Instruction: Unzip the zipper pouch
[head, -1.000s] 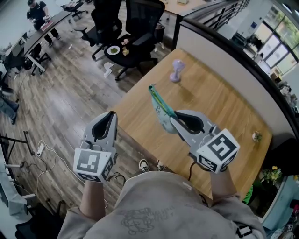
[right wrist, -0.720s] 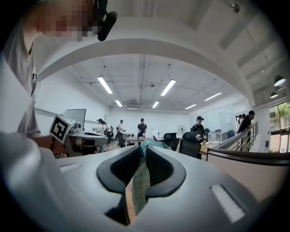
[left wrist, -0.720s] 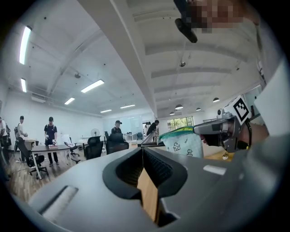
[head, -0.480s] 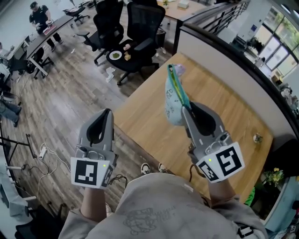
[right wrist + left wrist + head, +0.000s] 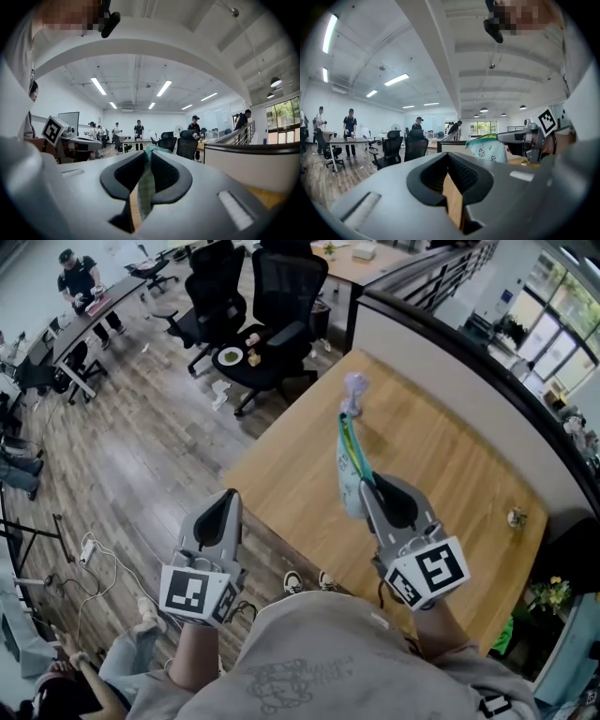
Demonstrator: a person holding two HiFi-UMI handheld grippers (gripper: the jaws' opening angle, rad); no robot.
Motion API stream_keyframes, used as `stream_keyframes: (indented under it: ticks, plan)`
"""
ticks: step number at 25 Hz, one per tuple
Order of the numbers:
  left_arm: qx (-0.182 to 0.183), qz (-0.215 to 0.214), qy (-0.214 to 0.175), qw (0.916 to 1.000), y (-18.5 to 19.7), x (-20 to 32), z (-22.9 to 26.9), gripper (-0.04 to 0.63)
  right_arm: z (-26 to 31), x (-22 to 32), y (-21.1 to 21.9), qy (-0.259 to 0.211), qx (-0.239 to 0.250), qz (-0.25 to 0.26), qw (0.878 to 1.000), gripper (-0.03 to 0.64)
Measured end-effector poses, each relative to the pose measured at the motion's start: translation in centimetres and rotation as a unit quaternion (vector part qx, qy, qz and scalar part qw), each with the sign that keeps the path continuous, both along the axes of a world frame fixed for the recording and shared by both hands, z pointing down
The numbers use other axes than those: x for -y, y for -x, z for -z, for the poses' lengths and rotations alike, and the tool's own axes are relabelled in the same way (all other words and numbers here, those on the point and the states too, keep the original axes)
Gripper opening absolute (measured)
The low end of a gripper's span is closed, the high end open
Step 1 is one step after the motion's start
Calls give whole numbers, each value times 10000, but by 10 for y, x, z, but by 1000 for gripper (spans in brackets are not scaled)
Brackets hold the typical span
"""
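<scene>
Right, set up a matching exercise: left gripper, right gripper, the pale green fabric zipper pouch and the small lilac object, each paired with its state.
Things:
1. left gripper
2. right gripper
3. pale green fabric zipper pouch
4. small lilac object

States:
A. stands on the wooden table
B. jaws shut, nothing between them
C. held up in the air by one end
D. jaws closed on fabric

Pairs: 1-B, 2-D, 3-C, 4-A

pouch (image 5: 351,470) base hidden in right hand-held gripper (image 5: 368,482), small tabletop item (image 5: 514,515) too tiny to identify
</scene>
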State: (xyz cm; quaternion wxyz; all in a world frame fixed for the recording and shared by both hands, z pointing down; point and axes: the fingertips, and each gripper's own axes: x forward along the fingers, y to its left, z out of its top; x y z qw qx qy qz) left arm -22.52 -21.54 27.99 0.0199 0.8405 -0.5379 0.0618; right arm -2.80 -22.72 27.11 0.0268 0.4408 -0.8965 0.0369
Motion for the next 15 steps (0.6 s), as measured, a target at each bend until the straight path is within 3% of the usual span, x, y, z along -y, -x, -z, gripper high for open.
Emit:
stream_keyframes:
  ticks: [5, 15]
  plan:
    - [161, 11, 193, 9997, -4, -1, -19, 0, -32, -6, 6, 393, -55, 85, 9992, 55]
    - [282, -28, 198, 9994, -8, 3, -23, 0, -43, -4, 3, 509, -90, 41, 9987, 55]
